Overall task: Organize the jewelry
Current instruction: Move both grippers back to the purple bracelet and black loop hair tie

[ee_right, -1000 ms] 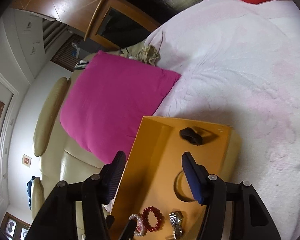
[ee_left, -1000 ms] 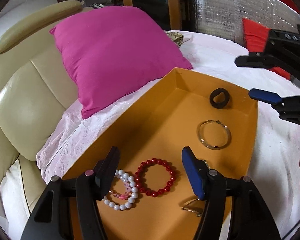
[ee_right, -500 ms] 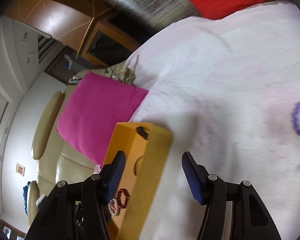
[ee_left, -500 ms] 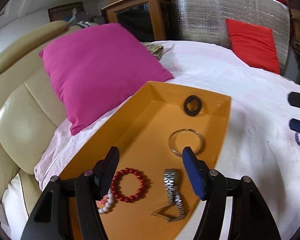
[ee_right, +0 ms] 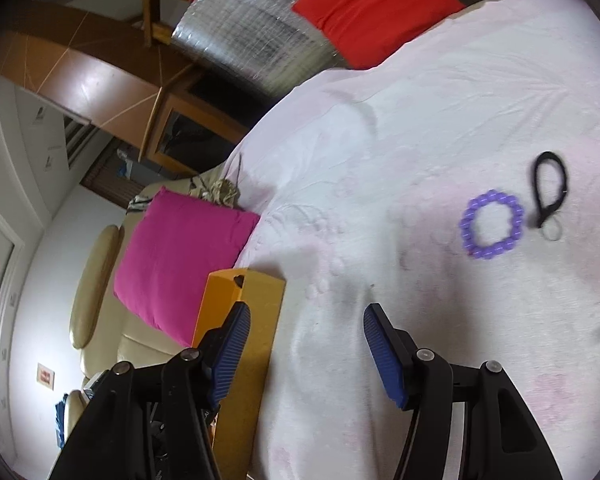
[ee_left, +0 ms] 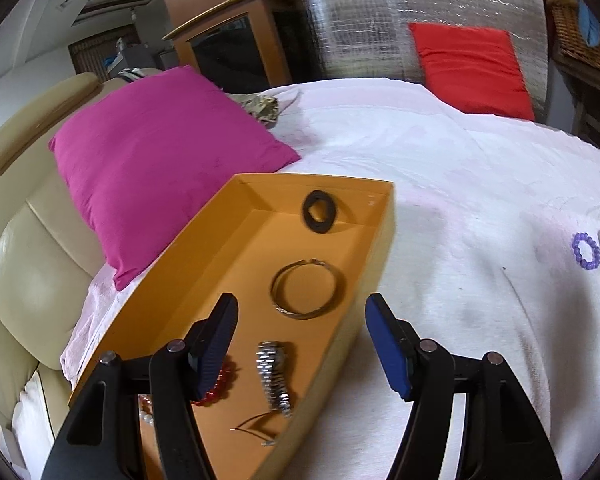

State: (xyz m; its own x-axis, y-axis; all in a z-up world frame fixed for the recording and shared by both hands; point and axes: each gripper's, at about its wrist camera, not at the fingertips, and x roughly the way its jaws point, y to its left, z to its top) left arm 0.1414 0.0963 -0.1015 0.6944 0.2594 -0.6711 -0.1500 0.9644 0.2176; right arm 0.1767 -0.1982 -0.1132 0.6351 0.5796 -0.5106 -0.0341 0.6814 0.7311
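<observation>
An orange box [ee_left: 380, 216] lies on the white bed cover. In it are a black ring [ee_left: 319, 212], a metal bangle [ee_left: 306, 294], a silver watch [ee_left: 274, 374] and a red bead bracelet [ee_left: 220, 384]. My left gripper [ee_left: 302, 346] is open and empty above the box's near right side. A purple bead bracelet [ee_right: 492, 224] and a black hair tie [ee_right: 548, 186] lie on the cover to the right. My right gripper [ee_right: 306, 354] is open and empty, above the cover between the box [ee_right: 256, 320] and the purple bracelet, which also shows in the left wrist view [ee_left: 586, 250].
A magenta pillow [ee_left: 160, 160] lies left of the box against a cream sofa back [ee_left: 28, 264]. A red cushion [ee_left: 472, 68] leans on a silver panel at the far side. A wooden cabinet [ee_left: 236, 44] stands behind the bed.
Both grippers have swung right. The left view has moved off the pearl and red bracelets toward the box's right wall. The right gripper has left the box; the purple bracelet has come into view.
</observation>
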